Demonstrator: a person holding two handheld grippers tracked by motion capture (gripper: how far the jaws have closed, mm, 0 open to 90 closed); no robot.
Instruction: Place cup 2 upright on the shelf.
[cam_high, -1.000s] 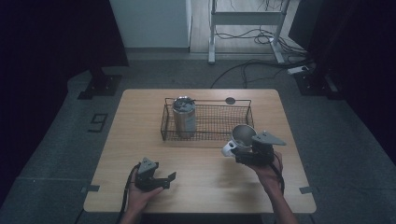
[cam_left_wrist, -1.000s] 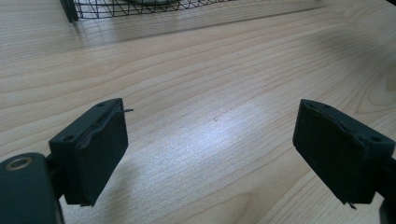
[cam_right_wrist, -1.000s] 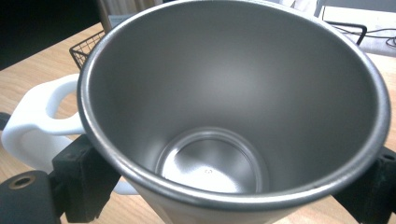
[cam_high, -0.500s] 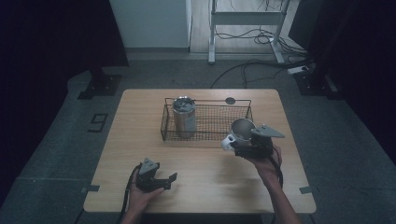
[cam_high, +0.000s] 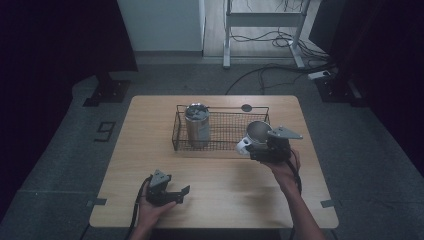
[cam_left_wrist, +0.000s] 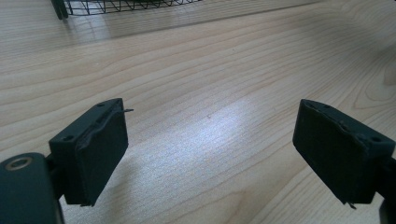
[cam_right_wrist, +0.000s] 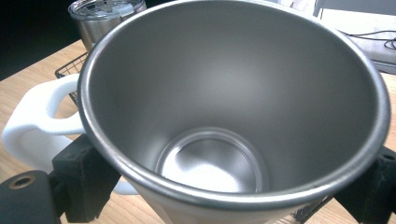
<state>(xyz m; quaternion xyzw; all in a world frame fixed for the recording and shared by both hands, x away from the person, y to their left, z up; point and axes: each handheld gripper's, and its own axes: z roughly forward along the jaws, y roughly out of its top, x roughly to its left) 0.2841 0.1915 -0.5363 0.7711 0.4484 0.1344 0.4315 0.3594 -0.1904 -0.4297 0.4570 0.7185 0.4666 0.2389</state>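
Observation:
A steel mug with a white handle is held upright in my right gripper, just above the front right corner of a black wire basket. In the right gripper view the mug's empty steel inside faces me, its handle at the left, and both jaws press on its sides. A lidded steel tumbler stands in the basket's left part, and it appears behind the mug as the tumbler. My left gripper rests open near the table's front left, over bare wood.
The wooden table has free room in front of the basket. A small dark round mark lies behind the basket. The basket's front edge runs along the top of the left gripper view. Cables and a metal frame stand on the floor beyond.
My right gripper has carried the mug away from me and a little up, toward the basket's front right corner. The left gripper has stayed where it was.

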